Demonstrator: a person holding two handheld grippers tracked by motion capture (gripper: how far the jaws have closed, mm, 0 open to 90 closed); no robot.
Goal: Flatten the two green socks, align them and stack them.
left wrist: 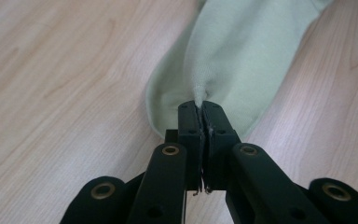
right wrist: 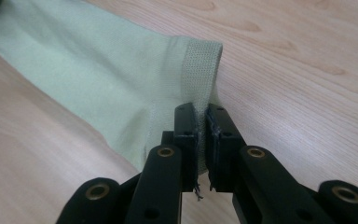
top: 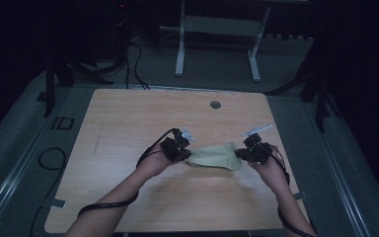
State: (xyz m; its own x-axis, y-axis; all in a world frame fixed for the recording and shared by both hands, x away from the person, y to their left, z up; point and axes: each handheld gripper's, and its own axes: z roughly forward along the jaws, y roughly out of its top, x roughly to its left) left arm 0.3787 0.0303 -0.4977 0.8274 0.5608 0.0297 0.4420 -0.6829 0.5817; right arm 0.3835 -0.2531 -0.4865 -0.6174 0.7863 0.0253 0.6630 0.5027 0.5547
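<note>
A pale green sock hangs stretched between my two grippers, just above the wooden table. My left gripper is shut on the sock's rounded toe end; the fabric puckers where the black jaws pinch it. My right gripper is shut on the ribbed cuff at the other end, with its jaws clamping the cuff's edge. A person's hands hold both grippers from the near side of the table.
A round grey grommet sits in the table near its far edge. Beyond the table stands a white frame on a grey floor. Cables trail on the floor at the left.
</note>
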